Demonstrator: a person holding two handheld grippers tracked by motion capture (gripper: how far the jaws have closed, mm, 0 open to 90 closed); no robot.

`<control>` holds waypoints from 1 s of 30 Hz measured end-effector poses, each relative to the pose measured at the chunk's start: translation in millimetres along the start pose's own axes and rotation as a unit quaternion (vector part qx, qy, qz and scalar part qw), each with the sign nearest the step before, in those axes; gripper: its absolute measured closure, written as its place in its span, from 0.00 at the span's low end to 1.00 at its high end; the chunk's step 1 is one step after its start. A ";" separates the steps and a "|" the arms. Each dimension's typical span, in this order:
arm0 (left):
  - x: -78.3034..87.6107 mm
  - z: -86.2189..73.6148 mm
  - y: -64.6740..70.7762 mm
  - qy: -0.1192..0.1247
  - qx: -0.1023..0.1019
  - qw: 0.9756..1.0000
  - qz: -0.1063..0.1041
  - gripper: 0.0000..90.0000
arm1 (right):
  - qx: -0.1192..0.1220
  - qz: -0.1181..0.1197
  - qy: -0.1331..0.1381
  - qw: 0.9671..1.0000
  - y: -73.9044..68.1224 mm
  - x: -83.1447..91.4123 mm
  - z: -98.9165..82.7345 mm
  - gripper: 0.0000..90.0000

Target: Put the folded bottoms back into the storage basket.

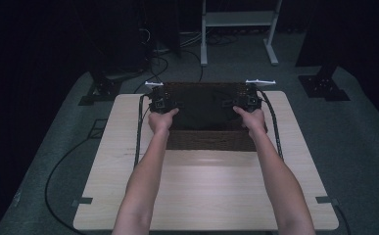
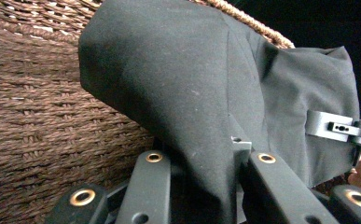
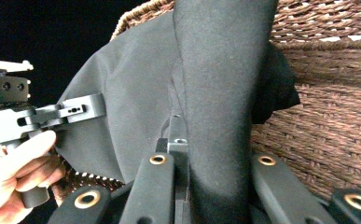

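A black cloth point(image 1: 201, 105) is stretched over a brown wicker basket point(image 1: 209, 141) at the far middle of the wooden table point(image 1: 206, 191). My left gripper point(image 1: 170, 104) holds the cloth's left edge and my right gripper point(image 1: 237, 104) holds its right edge. In the left gripper view a fold of cloth point(image 2: 178, 84) is pinched between the jaws of the left gripper point(image 2: 206, 158), with the basket wall point(image 2: 43, 116) behind and the right gripper point(image 2: 341, 128) farther off. In the right gripper view the right gripper point(image 3: 211, 154) is shut on a cloth fold point(image 3: 220, 70), beside the basket weave point(image 3: 327, 116). The left gripper point(image 3: 52, 114) and its hand point(image 3: 15, 172) appear at the left.
Cables point(image 1: 139, 127) trail from both grippers over the table's sides. Beyond the table stand a white metal frame point(image 1: 238, 29) and black stand bases point(image 1: 324, 85) on grey carpet. The near half of the table is bare wood.
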State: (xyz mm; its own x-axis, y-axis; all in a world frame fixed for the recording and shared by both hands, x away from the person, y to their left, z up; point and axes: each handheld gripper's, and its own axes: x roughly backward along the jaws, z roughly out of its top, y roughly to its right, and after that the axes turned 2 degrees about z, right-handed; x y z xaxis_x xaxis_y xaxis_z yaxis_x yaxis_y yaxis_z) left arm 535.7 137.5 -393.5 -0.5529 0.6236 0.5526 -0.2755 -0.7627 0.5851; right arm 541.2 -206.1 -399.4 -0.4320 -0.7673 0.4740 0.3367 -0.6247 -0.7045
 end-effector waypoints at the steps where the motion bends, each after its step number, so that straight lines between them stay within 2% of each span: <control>1: -0.2 0.0 0.2 0.001 0.001 1.000 0.002 0.85 | 0.000 -0.001 -0.001 1.000 -0.1 -0.1 0.0 0.86; 6: 1.6 -0.2 -0.3 0.009 0.002 1.000 0.006 0.83 | 0.003 -0.012 -0.009 1.000 -0.6 -1.3 0.0 0.86; 8: 4.4 -0.5 -1.1 0.023 0.002 1.000 0.013 0.82 | 0.007 -0.022 -0.012 1.000 -2.0 -2.6 0.3 0.86; 10: 4.1 -0.8 -0.4 0.023 0.000 1.000 0.016 0.81 | 0.018 -0.038 -0.029 0.999 -4.4 -5.8 1.1 0.86; 11: 4.1 -0.8 -0.4 0.023 0.000 1.000 0.016 0.80 | 0.018 -0.038 -0.029 0.999 -4.4 -5.8 1.1 0.86; 13: 4.8 -1.1 0.3 0.031 0.000 0.999 0.017 0.80 | 0.028 -0.063 -0.043 0.997 -7.8 -9.2 1.8 0.86; 15: 5.1 -1.2 0.3 0.033 0.001 0.999 0.018 0.80 | 0.030 -0.077 -0.049 0.995 -8.4 -9.8 2.1 0.85; 16: 5.1 -1.2 0.3 0.033 0.001 0.999 0.018 0.80 | 0.030 -0.077 -0.049 0.995 -8.4 -9.8 2.1 0.85; 17: 5.6 -1.2 0.1 0.035 0.000 0.999 0.018 0.80 | 0.035 -0.091 -0.054 0.994 -9.3 -10.0 2.4 0.84; 25: 14.0 1.3 -0.2 0.055 0.006 0.998 0.013 0.79 | 0.040 -0.112 -0.051 0.992 -8.5 -3.4 3.6 0.81; 28: 17.7 2.7 -0.8 0.059 0.010 0.998 0.009 0.78 | 0.038 -0.112 -0.043 0.992 -8.5 0.7 4.6 0.81; 29: 21.3 3.7 -2.2 0.059 0.009 0.998 0.009 0.78 | 0.032 -0.107 -0.024 0.993 -8.8 7.0 6.2 0.81; 30: 21.3 3.7 -2.2 0.059 0.009 0.998 0.009 0.78 | 0.032 -0.107 -0.024 0.993 -8.8 7.0 6.2 0.81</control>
State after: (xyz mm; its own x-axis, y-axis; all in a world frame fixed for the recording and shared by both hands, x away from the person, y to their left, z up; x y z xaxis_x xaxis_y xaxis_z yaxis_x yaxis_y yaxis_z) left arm 527.4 153.1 -380.8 -0.6466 0.5839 0.4909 -0.2508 -0.7704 0.5861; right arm 540.5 -206.9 -386.6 -0.4591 -0.6206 0.6356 0.2949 -0.7814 -0.5499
